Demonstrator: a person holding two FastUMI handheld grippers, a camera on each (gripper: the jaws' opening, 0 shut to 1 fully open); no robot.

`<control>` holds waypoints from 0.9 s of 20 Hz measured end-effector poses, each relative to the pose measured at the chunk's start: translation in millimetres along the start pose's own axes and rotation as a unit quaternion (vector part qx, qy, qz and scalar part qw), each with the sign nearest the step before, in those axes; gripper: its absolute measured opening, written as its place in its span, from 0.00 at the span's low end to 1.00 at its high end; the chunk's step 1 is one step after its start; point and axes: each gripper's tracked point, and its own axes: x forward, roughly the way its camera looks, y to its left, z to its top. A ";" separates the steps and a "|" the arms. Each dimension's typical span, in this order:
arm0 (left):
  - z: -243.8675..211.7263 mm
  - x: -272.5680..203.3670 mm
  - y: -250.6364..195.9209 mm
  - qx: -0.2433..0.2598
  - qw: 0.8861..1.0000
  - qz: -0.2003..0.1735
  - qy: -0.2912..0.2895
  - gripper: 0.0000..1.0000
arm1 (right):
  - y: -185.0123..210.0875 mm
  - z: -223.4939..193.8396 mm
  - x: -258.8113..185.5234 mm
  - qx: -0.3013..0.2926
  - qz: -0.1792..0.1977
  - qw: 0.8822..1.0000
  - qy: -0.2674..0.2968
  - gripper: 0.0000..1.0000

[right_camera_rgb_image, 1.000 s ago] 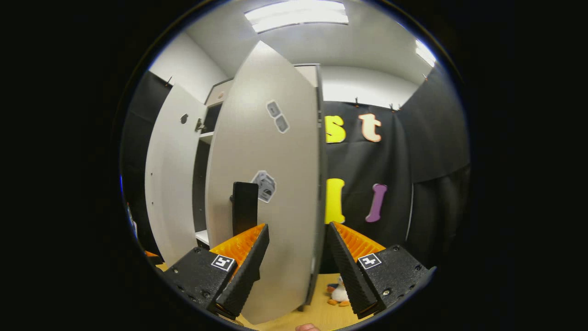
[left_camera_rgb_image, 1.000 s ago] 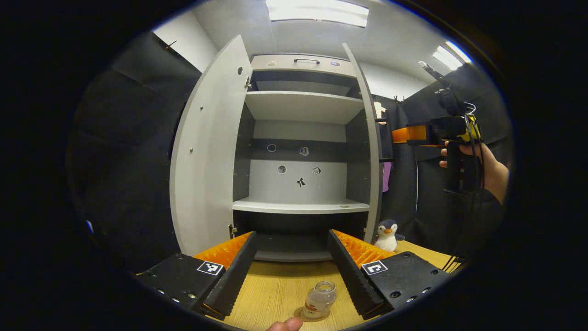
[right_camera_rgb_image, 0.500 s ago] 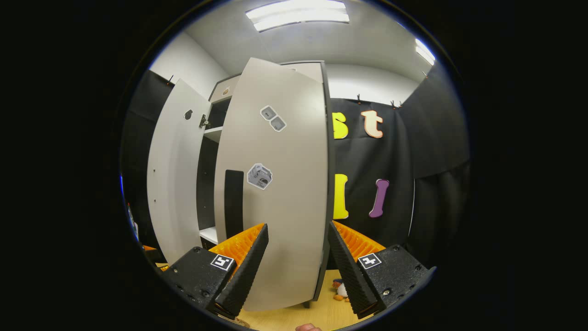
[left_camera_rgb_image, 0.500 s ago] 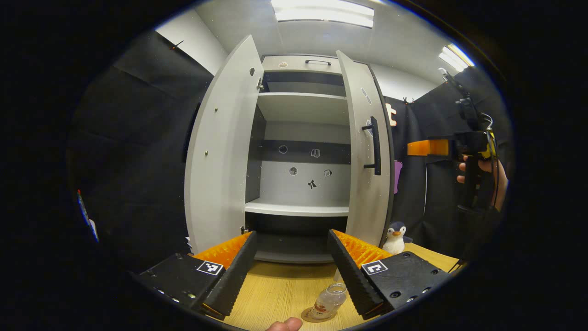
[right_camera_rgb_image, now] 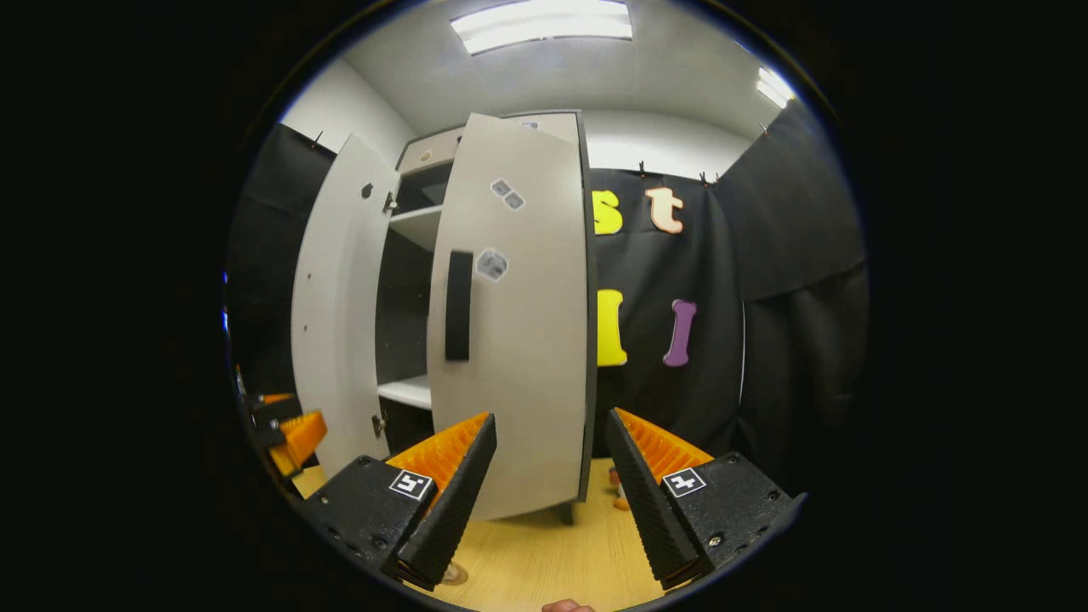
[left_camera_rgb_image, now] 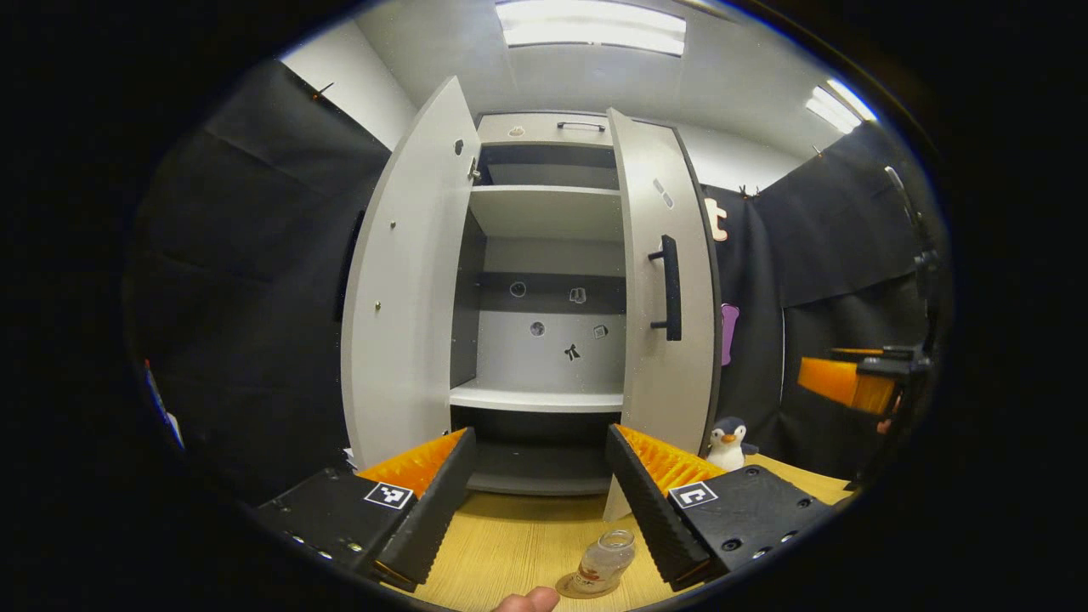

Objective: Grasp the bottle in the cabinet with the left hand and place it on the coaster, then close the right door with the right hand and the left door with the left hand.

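The small clear glass bottle (left_camera_rgb_image: pixel 605 561) stands on the round coaster (left_camera_rgb_image: pixel 578 588) on the pale wood-grain table (left_camera_rgb_image: pixel 518 544), just in front of the cabinet and between the ridged fingers of the left gripper (left_camera_rgb_image: pixel 537 493), which is spread wide and empty. The right door (left_camera_rgb_image: pixel 667 280), a flat grey panel with a black bar handle (left_camera_rgb_image: pixel 669 287), stands nearly shut, while the left door (left_camera_rgb_image: pixel 399 289) is wide open. The right gripper (right_camera_rgb_image: pixel 544 484) is spread and empty too, and I'd worry the left one could clip the bottle off its coaster when it swings for the left door.
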 end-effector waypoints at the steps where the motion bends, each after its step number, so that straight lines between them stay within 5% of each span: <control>1: 4.2 -1.1 0.0 -0.004 1.000 0.000 -0.002 0.93 | 1.1 -6.3 -4.5 0.004 -0.001 1.000 0.001 0.81; 5: 51.3 -3.2 16.8 -0.053 0.998 0.006 -0.017 0.93 | 0.2 -20.6 -16.5 0.017 0.003 1.000 0.016 0.81; 11: 116.6 -9.5 136.7 -0.008 0.988 0.142 -0.066 0.97 | -4.3 -30.6 -18.7 0.023 0.002 0.999 0.034 0.81; 18: 106.8 43.7 258.2 -0.056 0.974 0.215 -0.041 0.95 | -7.2 -36.5 -21.6 0.033 0.001 0.998 0.048 0.81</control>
